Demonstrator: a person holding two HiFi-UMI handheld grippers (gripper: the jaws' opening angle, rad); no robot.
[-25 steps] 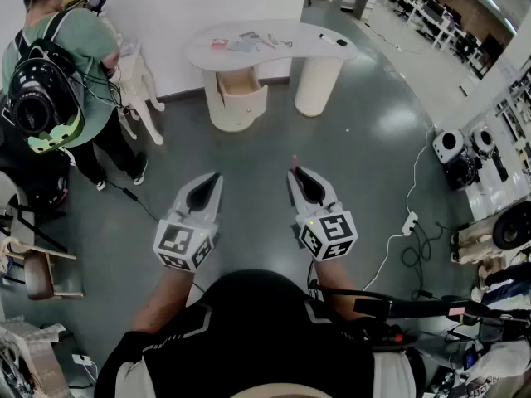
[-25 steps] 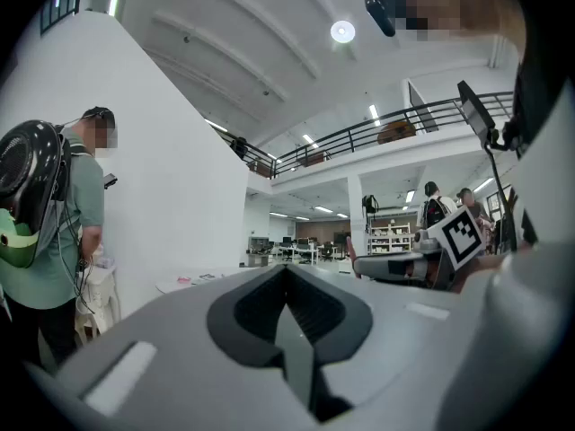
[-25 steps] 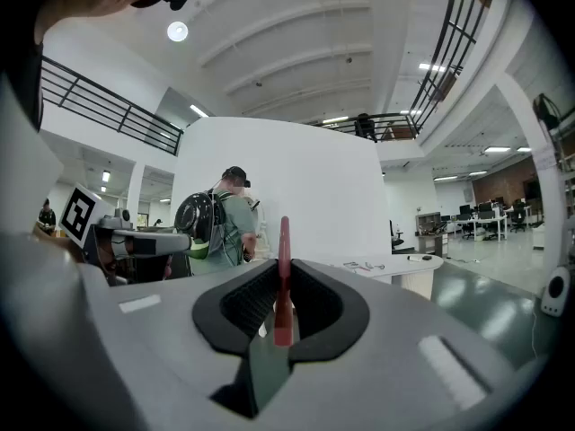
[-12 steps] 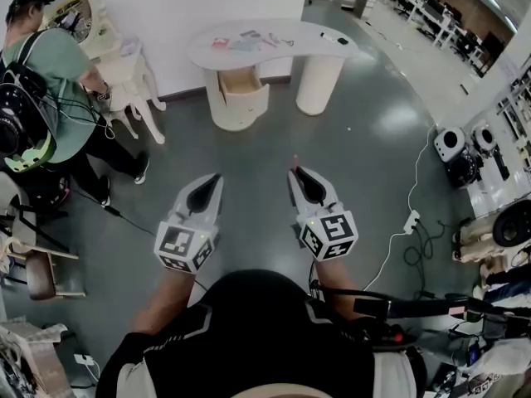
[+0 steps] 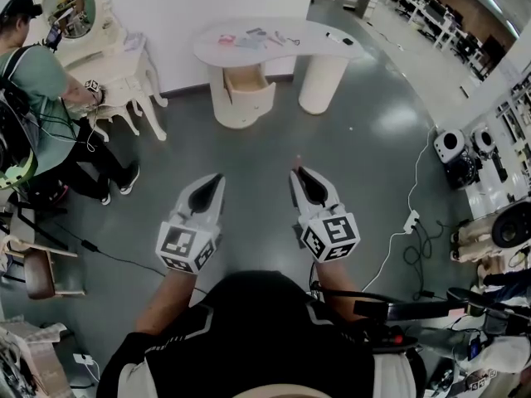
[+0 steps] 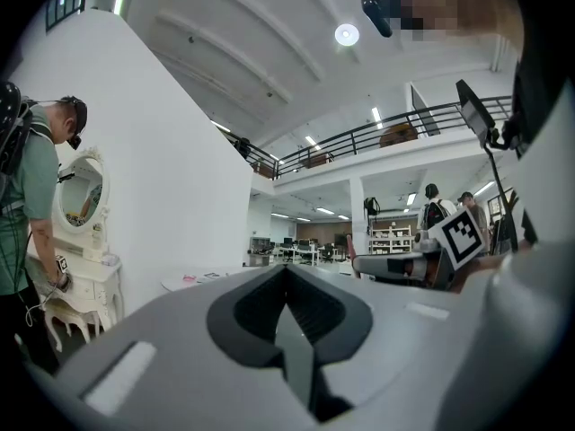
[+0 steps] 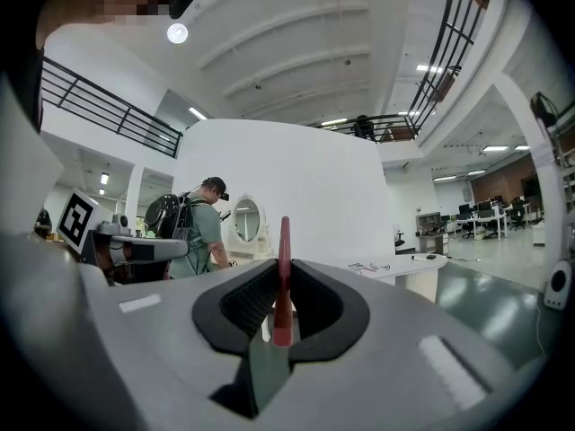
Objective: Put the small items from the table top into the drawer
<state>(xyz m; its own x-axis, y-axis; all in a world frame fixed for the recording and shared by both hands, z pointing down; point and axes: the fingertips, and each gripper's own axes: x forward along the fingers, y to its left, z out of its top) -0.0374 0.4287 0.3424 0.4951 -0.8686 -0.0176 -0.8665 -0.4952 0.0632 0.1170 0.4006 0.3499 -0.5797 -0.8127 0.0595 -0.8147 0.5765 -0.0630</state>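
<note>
Carrying thin red stick (image 7: 284, 272) pinched in right gripper (image 5: 297, 175); left gripper (image 5: 216, 179) closed, empty. I hold pinch firm, head for open drawer (image 5: 246, 81) under table (image 5: 319, 46), release inside.

Far off against a white wall (image 5: 182, 7): a cream, kidney-shaped desk (image 5: 311, 46), set on two rounded pedestals (image 5: 321, 85) over a glossy grey floor (image 5: 249, 164). Bears a flat pink item (image 5: 225, 40) near the left end, a pale blue sheet (image 5: 247, 44) just beside it, small thin bits (image 5: 280, 38) mid-top and a dark oblong item (image 5: 336, 37) towards the right. Shows an open drawer (image 5: 246, 80) in the left pedestal.
</note>
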